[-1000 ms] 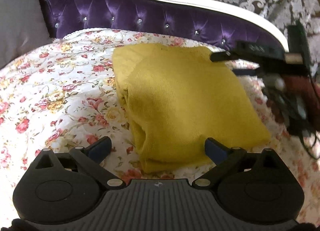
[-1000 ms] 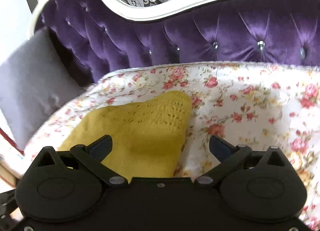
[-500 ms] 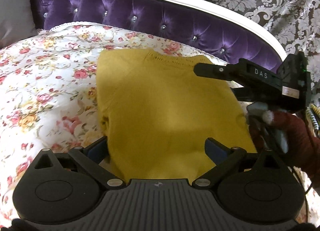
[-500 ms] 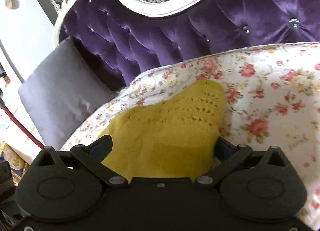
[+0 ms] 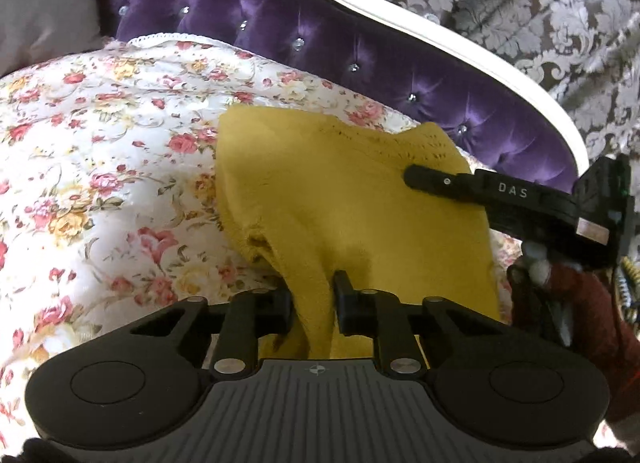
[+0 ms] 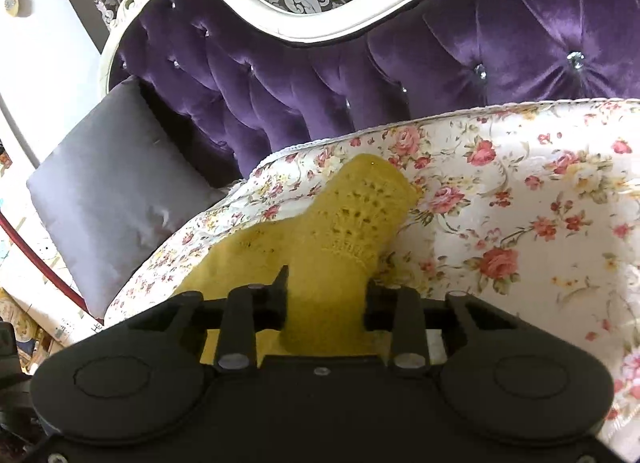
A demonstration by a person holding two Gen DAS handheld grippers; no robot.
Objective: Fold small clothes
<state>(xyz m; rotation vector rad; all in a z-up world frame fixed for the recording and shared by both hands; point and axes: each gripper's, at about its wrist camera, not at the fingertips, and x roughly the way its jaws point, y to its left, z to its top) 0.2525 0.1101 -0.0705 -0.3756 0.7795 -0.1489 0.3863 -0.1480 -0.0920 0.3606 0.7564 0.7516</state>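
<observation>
Mustard-yellow knitted garment (image 5: 352, 199) lying folded on the floral bedspread (image 5: 100, 167) of a bed, near the tufted purple headboard (image 5: 280, 23) with its white curved frame (image 5: 440, 33). Left gripper (image 5: 312, 303) pinching a bunched fold at the near edge of the garment, jaws drawn close with yellow knit pulled up between them. Right gripper (image 6: 326, 295) likewise closed on the garment (image 6: 340, 231), clamping a gathered part just below the openwork lace band, with the lace-patterned corner standing up past the jaws toward the headboard (image 6: 400, 63). In the left wrist view, right gripper (image 5: 424, 177) seen from the side as a black bar marked "DAS", its tip resting on the far right part of the garment; red-gloved hand (image 5: 580, 303) gripping the handle beneath it. Grey cushion (image 6: 112, 191) propped against the headboard beside the bedspread (image 6: 520, 203) edge, at the left of the right wrist view. Damask-patterned wall covering (image 5: 520, 3) in brown and silver behind the headboard. Garment wrinkled and lifted where each gripper holds it, otherwise flat against the bedspread
</observation>
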